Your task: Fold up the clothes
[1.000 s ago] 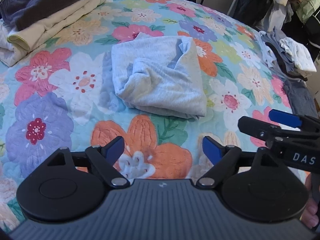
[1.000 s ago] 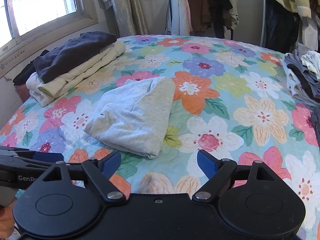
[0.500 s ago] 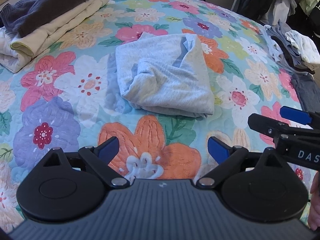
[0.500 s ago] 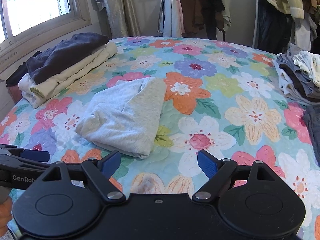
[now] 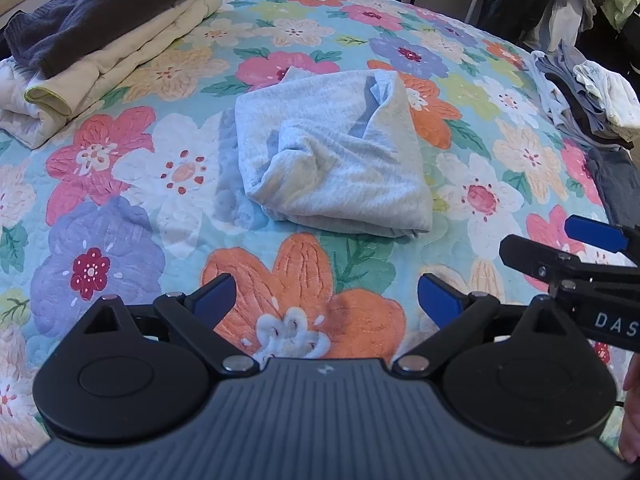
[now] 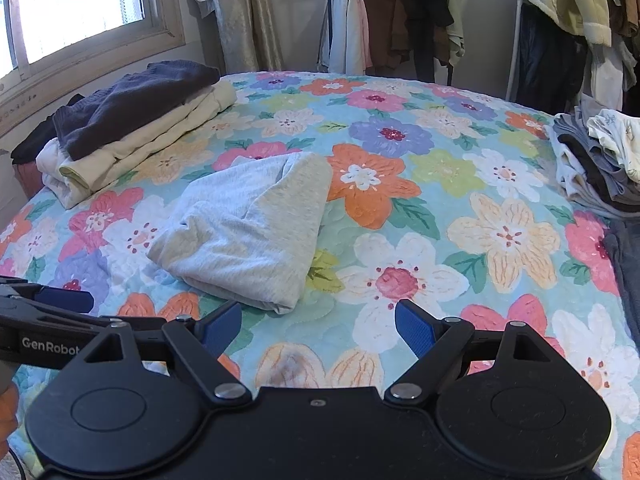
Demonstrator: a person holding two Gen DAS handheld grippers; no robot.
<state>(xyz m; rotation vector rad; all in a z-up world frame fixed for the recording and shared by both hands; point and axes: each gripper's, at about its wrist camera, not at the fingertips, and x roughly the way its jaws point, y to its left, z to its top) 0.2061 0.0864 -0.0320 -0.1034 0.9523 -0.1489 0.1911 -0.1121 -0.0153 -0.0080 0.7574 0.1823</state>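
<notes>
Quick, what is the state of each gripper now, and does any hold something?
Left gripper: open, jaws have just been opening wider, nothing between them.
Right gripper: open, holding nothing.

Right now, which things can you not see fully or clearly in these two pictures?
- Grey garment: what kind it is; its own folds hide the shape, both views.
- Unfolded pile: cut by the right edge in both views; item count unclear.
- Folded stack: lower layers hidden under the dark top piece.
- Left gripper and right gripper: both open, empty; handles behind the camera.
</notes>
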